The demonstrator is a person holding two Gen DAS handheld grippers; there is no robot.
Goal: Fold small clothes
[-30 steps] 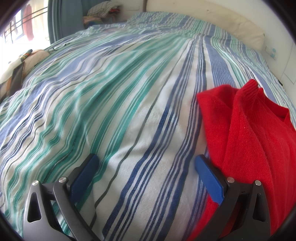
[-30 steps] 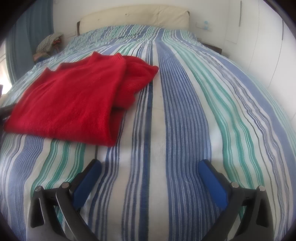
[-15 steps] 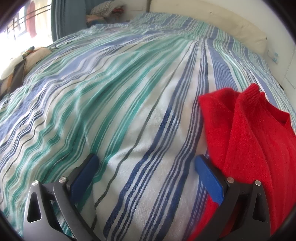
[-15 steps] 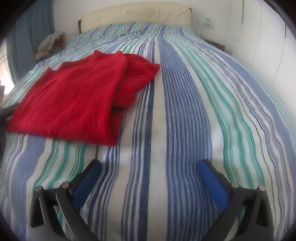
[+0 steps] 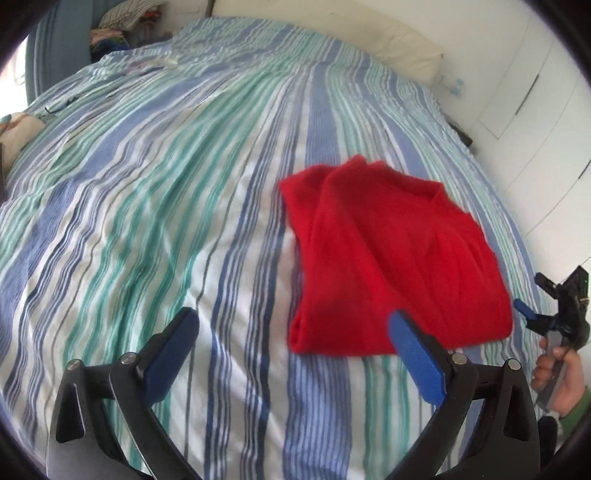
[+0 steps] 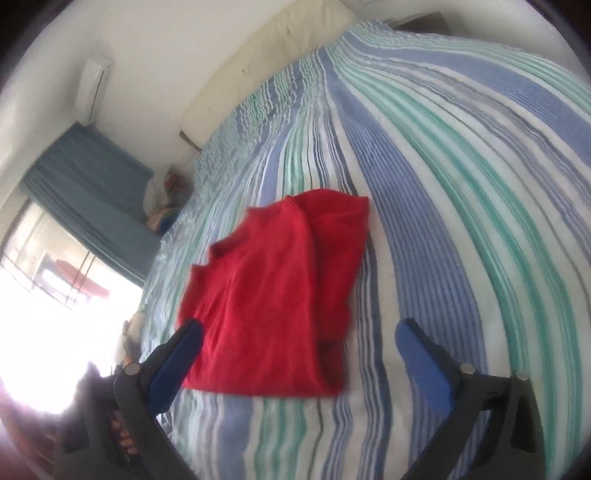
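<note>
Both grippers have pulled back since earlier: left gripper (image 5: 291,354) and right gripper (image 6: 299,362) gape wide, empty. The folded red sweater (image 5: 391,266) lies, seemingly undisturbed, at two o'clock on the striped bedspread (image 5: 147,206).

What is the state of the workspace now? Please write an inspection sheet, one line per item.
Surface: bed with striped blue, green and white cover, slightly wrinkled.
Job's things: red sweater, folded, lying flat on the cover.
Clutter: pile of clothes by the far corner of the bed.
Grippers: left tongs open, empty; right tongs open, empty, neither touching the sweater.
Cables: nothing seen.
Surroundings: cream headboard, blue curtain, bright window, white wardrobe doors.
</note>
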